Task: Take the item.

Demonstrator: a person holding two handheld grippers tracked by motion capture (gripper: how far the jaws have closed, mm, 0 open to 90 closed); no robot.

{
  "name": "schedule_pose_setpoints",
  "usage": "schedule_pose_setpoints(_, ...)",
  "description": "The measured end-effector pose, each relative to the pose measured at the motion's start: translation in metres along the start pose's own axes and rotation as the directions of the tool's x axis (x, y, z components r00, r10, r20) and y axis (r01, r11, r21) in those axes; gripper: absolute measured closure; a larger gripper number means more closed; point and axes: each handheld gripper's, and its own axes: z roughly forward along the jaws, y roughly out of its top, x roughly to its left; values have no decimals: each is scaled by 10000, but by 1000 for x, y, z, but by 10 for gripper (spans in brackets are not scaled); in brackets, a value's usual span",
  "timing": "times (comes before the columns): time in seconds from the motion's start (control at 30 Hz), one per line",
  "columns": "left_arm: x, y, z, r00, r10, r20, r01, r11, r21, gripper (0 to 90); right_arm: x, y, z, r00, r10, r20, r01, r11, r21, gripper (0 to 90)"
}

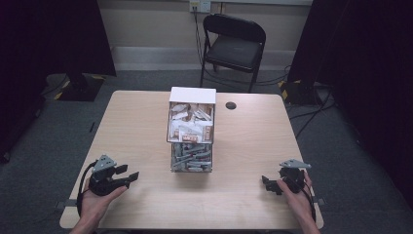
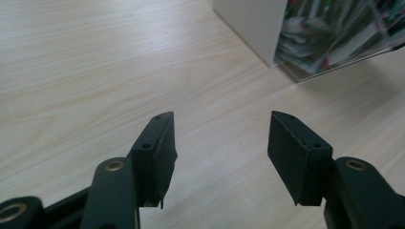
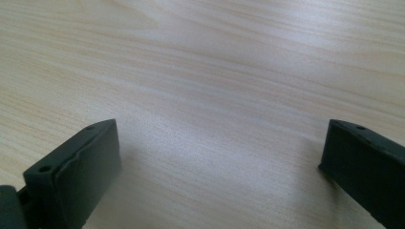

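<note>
A clear two-tier box with a white back stands in the middle of the wooden table; its upper tier holds several white and brown packets, its lower tier grey ones. My left gripper rests low at the table's front left, open, nothing between its jaws, pointing right toward the box. The left gripper view shows that gripper over bare wood with the box's corner at the upper right. At the front right, my right gripper is open over bare table; in its own view the gripper has jaws spread wide.
A small dark round cap or hole lies on the table right of the box's back. A black folding chair stands beyond the far edge. Dark curtains flank both sides, with cables on the floor at the right.
</note>
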Motion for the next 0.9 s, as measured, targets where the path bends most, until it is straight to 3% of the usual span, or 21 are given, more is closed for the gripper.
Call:
schedule_pose_setpoints(0.07, -4, 3, -1, 9993, -122, 361, 118, 9998, 128, 450, 0, 0, 0, 10000, -3, -2, 3, 10000, -1, 0)
schedule_pose_setpoints(0.23, -11, 8, -3, 9980, 212, 594, -208, 9998, -72, 474, 0, 0, 0, 10000, 0, -1, 0, 10000, -1, 0)
schedule_pose_setpoints(0.5, -22, 18, -5, 9906, 227, 1351, -201, 9996, -201, 474, 0, 0, 0, 10000, -15, 0, 15, 10000, -12, 0)
schedule_pose_setpoints(0.57, -27, 23, -5, 9864, 504, 1566, -454, 9983, -355, 479, 0, 0, 0, 10000, -16, -1, 16, 10000, -11, 0)
schedule_pose_setpoints(0.9, -49, 39, 3, 9689, 1123, 2203, -1020, 9931, -575, 528, 0, 0, 0, 10000, -2, 0, 2, 10000, -2, 0)
